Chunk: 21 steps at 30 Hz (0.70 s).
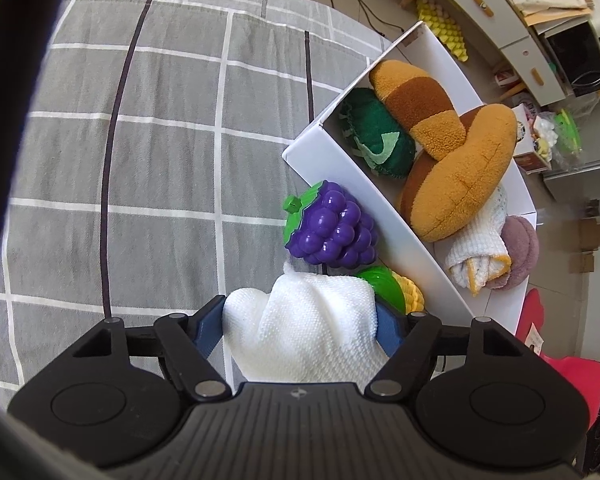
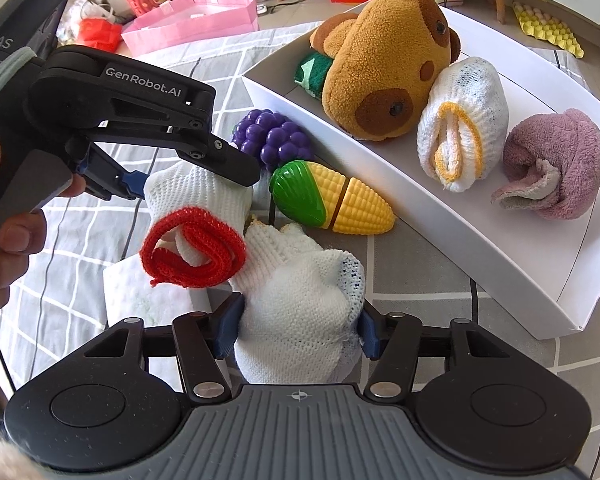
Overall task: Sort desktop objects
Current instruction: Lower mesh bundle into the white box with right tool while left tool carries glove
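A white knit glove with a red cuff (image 2: 198, 222) is held between both grippers. My left gripper (image 1: 300, 320) is shut on its cuff end, seen as white cloth (image 1: 308, 328); it also shows in the right wrist view (image 2: 188, 184). My right gripper (image 2: 298, 324) is shut on the glove's finger end (image 2: 300, 320). Toy purple grapes (image 1: 332, 226) (image 2: 274, 138) and a toy corn (image 2: 332, 198) (image 1: 396, 292) lie on the grey checked cloth next to a white box (image 2: 420, 216) (image 1: 380, 216).
The box holds a brown plush animal (image 2: 388, 60), a green plush item (image 1: 376, 132), a rolled white towel with yellow trim (image 2: 462, 120) and a purple towel (image 2: 552, 164). A white paper (image 2: 140, 292) lies under the glove. Bags and furniture stand beyond the bed.
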Tool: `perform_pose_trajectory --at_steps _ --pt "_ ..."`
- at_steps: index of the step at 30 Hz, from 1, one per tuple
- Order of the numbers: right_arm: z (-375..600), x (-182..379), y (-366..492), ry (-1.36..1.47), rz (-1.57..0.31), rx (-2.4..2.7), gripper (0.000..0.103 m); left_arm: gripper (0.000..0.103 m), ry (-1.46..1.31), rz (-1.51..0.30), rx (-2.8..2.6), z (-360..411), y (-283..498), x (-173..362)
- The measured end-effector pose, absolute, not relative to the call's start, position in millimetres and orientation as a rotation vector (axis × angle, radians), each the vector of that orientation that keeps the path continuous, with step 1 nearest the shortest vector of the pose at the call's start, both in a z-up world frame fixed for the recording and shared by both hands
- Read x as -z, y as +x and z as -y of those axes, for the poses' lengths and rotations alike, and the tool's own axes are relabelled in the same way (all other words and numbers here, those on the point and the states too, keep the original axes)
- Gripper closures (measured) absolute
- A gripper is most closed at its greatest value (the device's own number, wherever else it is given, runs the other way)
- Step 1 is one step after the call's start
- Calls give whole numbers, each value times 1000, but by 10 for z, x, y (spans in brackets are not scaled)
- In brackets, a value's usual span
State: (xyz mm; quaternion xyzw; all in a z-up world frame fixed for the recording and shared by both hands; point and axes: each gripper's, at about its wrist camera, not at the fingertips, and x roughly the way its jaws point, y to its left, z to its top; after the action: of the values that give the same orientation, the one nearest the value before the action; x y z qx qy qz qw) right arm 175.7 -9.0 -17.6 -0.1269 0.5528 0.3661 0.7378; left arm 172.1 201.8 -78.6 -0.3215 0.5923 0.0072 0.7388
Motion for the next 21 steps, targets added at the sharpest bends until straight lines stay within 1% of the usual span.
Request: perform_pose_trajectory --at_steps 7,10,11,13,15,21 --pt "315 138 1703 -288 -1218 -809 40 33 -690 -1293 -43 -2138 1629 764" --pt "233 103 1773 -290 -1225 -803 40 33 -706 -1281 -58 -2236 1554 749" --pt "114 106 1955 -288 -1228 -801 40 33 -712 -1275 -62 -2274 1529 739" --pt "76 109 1947 -278 -1232 -800 40 33 -725 -1266 -66 -2355 1478 729" --pt "98 114 1987 -266 -1236 -797 40 33 -731 -1259 -74 -2109 1536 678" --pt "71 69 2032 -235 -1234 -798 40 32 -759 -1234 -82 -2112 1550 615"
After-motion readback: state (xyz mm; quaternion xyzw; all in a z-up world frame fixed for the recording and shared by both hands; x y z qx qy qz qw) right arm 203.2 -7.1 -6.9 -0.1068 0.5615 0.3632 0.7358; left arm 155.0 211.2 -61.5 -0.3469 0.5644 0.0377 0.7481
